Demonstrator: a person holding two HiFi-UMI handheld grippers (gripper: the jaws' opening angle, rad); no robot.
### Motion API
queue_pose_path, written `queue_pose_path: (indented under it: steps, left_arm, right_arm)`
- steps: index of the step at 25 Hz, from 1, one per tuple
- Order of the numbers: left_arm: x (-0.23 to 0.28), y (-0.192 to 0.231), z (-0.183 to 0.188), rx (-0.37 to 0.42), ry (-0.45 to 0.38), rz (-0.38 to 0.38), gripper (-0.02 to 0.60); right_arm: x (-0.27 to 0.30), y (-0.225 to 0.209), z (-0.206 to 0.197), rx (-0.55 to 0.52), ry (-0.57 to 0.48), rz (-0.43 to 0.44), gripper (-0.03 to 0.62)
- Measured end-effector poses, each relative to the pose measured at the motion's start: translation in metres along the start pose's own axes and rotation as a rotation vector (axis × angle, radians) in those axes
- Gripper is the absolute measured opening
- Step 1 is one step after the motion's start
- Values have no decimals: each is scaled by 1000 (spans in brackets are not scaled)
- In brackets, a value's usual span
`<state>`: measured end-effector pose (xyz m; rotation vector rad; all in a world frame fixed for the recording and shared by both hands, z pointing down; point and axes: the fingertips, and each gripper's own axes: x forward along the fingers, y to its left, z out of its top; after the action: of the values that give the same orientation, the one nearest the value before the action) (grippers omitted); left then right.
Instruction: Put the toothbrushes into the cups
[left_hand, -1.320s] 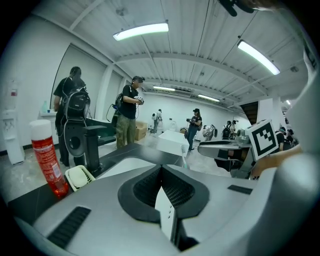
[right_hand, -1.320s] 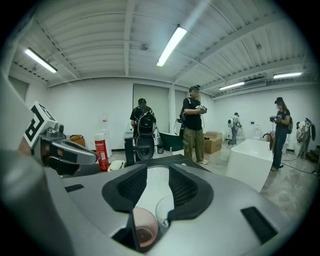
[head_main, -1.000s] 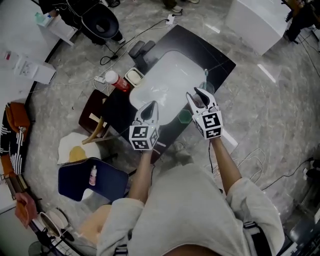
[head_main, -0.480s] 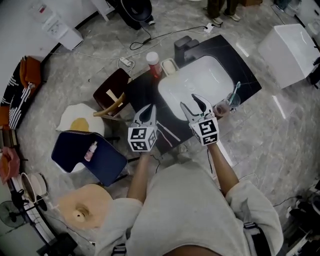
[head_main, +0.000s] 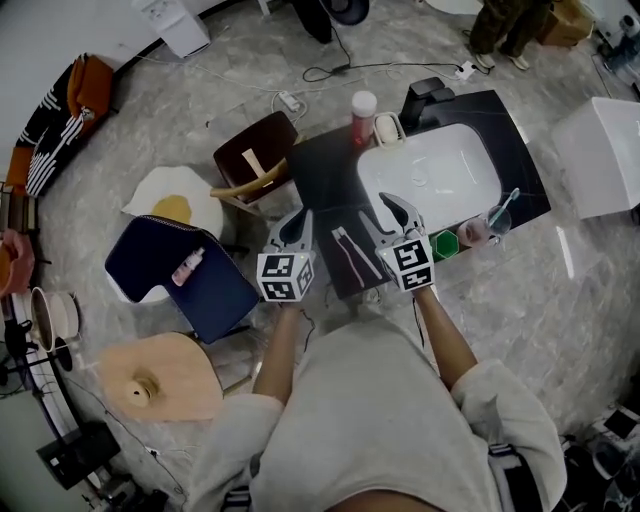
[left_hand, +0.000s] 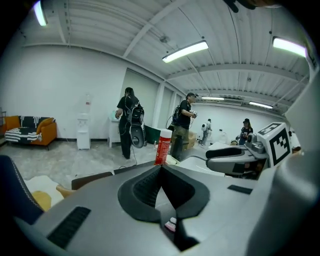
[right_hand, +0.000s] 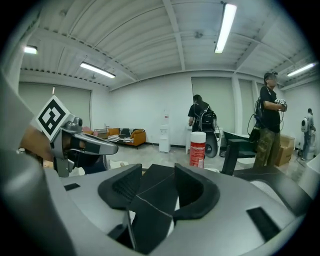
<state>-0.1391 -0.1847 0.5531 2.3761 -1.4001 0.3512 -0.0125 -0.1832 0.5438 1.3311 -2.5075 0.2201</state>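
Two toothbrushes (head_main: 347, 252) lie side by side on the black counter (head_main: 320, 170), left of the white sink (head_main: 430, 178). Right of them stand a green cup (head_main: 446, 243) and a clear cup (head_main: 495, 222) holding a blue toothbrush. My left gripper (head_main: 303, 216) hovers just left of the lying brushes, shut and empty. In the left gripper view (left_hand: 160, 170) a pink brush head (left_hand: 171, 224) shows beneath its jaws. My right gripper (head_main: 385, 212) hangs over their right side. Its jaws (right_hand: 157, 172) have just opened wide and eased in slightly, with nothing between them.
A red can (head_main: 361, 113) and a soap dish (head_main: 388, 128) stand at the counter's back. A wooden chair (head_main: 255, 165) and a blue chair (head_main: 185, 275) sit left of the counter. Cables run across the floor. People stand further back (left_hand: 127, 120).
Both grippers have swung left along the counter, away from the sink and cups, to above the lying toothbrushes. The right jaws stand wider than a second ago.
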Motion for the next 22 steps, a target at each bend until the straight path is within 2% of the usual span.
queue_pose_path:
  steps: [6, 22]
  left_arm:
    - [-9, 15, -19, -34, 24, 28, 26]
    - [-19, 34, -78, -131, 87, 72, 26]
  right_arm:
    - [16, 24, -22, 5, 60, 54, 209]
    - [40, 66, -114, -10, 281, 157, 193]
